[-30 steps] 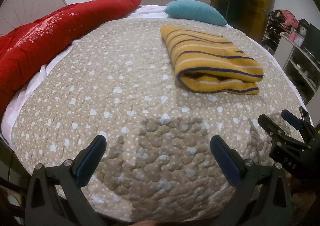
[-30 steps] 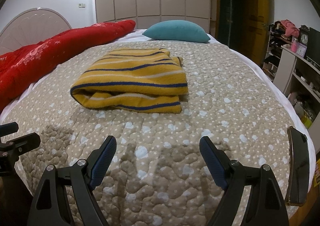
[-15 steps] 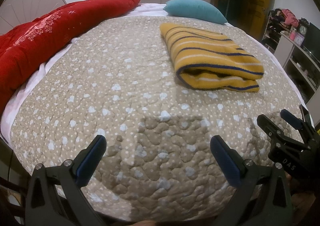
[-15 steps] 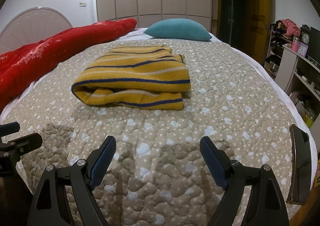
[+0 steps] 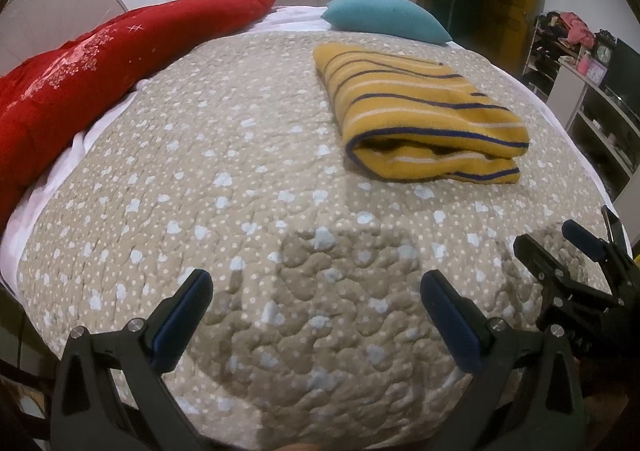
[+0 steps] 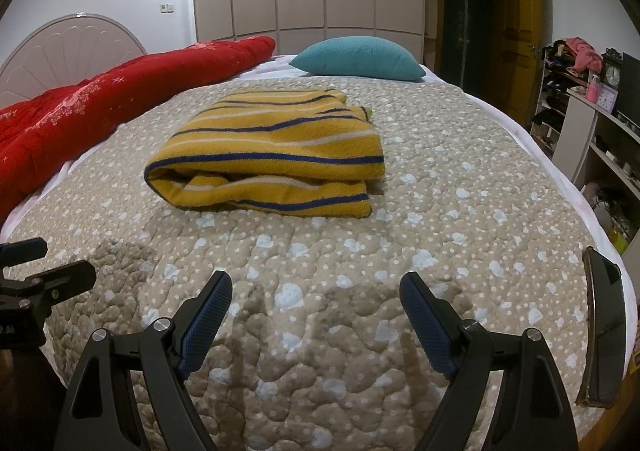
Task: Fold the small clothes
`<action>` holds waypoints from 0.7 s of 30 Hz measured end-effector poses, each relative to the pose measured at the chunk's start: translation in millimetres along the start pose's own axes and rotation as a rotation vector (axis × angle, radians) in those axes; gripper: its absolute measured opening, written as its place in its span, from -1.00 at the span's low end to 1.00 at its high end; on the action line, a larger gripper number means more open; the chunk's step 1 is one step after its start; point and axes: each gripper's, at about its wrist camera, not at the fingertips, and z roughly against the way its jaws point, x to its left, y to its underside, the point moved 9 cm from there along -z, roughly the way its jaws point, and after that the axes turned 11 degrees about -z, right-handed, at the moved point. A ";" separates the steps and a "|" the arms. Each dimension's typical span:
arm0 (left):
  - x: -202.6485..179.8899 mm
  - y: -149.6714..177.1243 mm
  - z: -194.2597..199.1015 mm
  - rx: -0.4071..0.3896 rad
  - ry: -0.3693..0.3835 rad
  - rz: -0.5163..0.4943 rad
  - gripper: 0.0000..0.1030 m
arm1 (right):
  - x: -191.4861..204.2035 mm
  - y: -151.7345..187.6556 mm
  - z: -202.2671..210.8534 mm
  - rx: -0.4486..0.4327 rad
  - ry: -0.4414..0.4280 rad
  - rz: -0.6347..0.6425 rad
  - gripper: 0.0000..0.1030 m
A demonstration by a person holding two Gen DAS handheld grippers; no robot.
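A folded yellow garment with blue and white stripes (image 5: pixel 420 115) lies on the beige dotted quilt (image 5: pixel 240 155), to the right of middle in the left wrist view; it also shows in the right wrist view (image 6: pixel 272 155), ahead and slightly left. My left gripper (image 5: pixel 316 299) is open and empty above the near part of the quilt. My right gripper (image 6: pixel 316 303) is open and empty, also near the bed's front edge, well short of the garment. Each gripper shows at the edge of the other's view: the right gripper (image 5: pixel 568 251), the left gripper (image 6: pixel 48 263).
A red duvet (image 5: pixel 100 67) runs along the bed's left side. A teal pillow (image 6: pixel 356 59) lies at the far end. A dark phone (image 6: pixel 604 335) lies at the quilt's right front edge. Shelves (image 6: pixel 600 139) stand to the right.
Both grippers have drawn back and lifted slightly from the garment, which now sits a little farther away in both views. The garment has not moved.
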 end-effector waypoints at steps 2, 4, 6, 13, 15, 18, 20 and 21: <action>0.6 -3.5 -0.8 -0.004 -0.005 -0.001 1.00 | 0.1 0.2 -0.2 0.000 0.000 -0.002 0.73; 2.3 -7.4 -1.2 -0.011 -0.019 -0.008 1.00 | -0.7 0.2 -0.8 0.000 -0.002 -0.004 0.73; 3.2 -11.9 -1.2 -0.018 -0.028 -0.018 1.00 | -2.0 -1.1 -1.6 -0.004 -0.003 -0.005 0.73; -0.2 -28.4 -2.8 -0.034 -0.029 -0.038 1.00 | -6.1 -14.4 -3.5 -0.027 0.002 0.009 0.73; -3.4 -34.4 -2.4 -0.042 -0.030 -0.049 1.00 | -7.1 -23.5 -2.0 -0.048 0.007 0.013 0.73; -9.5 -45.4 -1.2 -0.060 -0.026 -0.069 1.00 | -9.3 -36.2 0.2 -0.072 0.006 0.005 0.75; -13.9 -52.5 -1.0 -0.068 -0.014 -0.075 1.00 | -9.8 -43.0 1.1 -0.083 0.004 0.001 0.77; -16.3 -56.0 -1.1 -0.070 -0.003 -0.075 1.00 | -9.9 -46.7 1.7 -0.090 0.005 0.002 0.78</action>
